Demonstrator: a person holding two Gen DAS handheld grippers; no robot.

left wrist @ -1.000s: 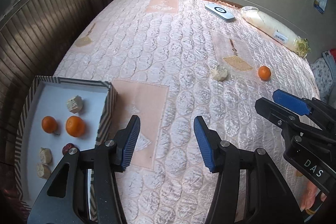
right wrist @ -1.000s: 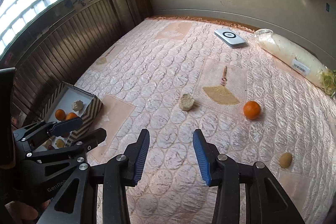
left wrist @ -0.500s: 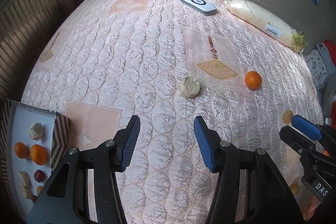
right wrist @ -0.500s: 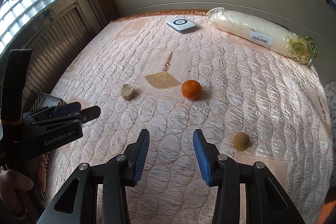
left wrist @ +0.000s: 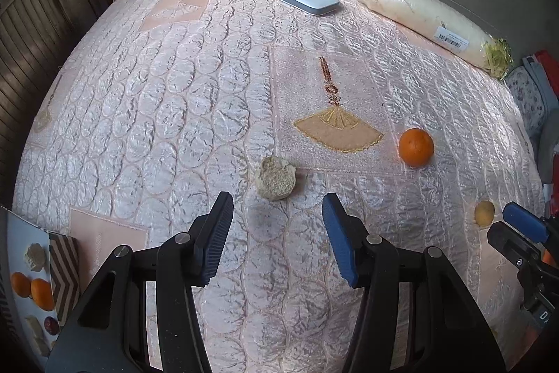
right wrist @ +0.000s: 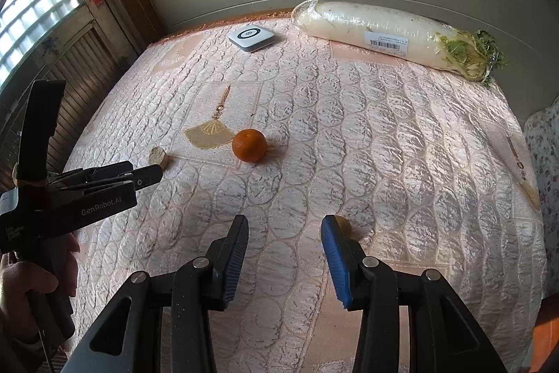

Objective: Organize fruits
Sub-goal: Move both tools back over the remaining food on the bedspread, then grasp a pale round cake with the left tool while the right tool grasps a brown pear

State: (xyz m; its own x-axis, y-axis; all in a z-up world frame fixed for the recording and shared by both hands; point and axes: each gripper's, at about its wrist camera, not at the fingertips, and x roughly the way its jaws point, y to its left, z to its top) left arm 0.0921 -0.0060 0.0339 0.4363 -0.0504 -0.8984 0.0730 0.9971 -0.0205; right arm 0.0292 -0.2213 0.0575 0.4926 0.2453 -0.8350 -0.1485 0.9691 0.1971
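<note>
A rough beige lump (left wrist: pixel 276 179) lies on the quilted pink bedspread (left wrist: pixel 195 114), just beyond the tips of my left gripper (left wrist: pixel 277 198), which is open and empty. An orange (left wrist: pixel 416 147) sits to its right, and a small yellow-brown fruit (left wrist: pixel 484 213) further right. In the right wrist view my right gripper (right wrist: pixel 284 226) is open and empty; the small fruit (right wrist: pixel 344 224) peeks out behind its right finger. The orange (right wrist: pixel 249 145) and the lump (right wrist: pixel 157 156) lie further off. The patterned tray (left wrist: pixel 63 268) at the lower left holds oranges (left wrist: pixel 40 294), beige pieces and a dark red fruit.
A wrapped white radish (right wrist: pixel 394 34) and a flat white device (right wrist: pixel 251 37) lie along the far edge by the wall. A wooden slatted panel (left wrist: pixel 21 34) borders the bed's left side. Cloth items (left wrist: pixel 538 93) sit off the right edge. A hand (right wrist: pixel 35 282) holds the left gripper.
Both grippers have swung right across the bed. The tray slid to the left view's edge; the lump now lies just ahead of the left fingers, the small fruit beside the right finger. Jaws unchanged.
</note>
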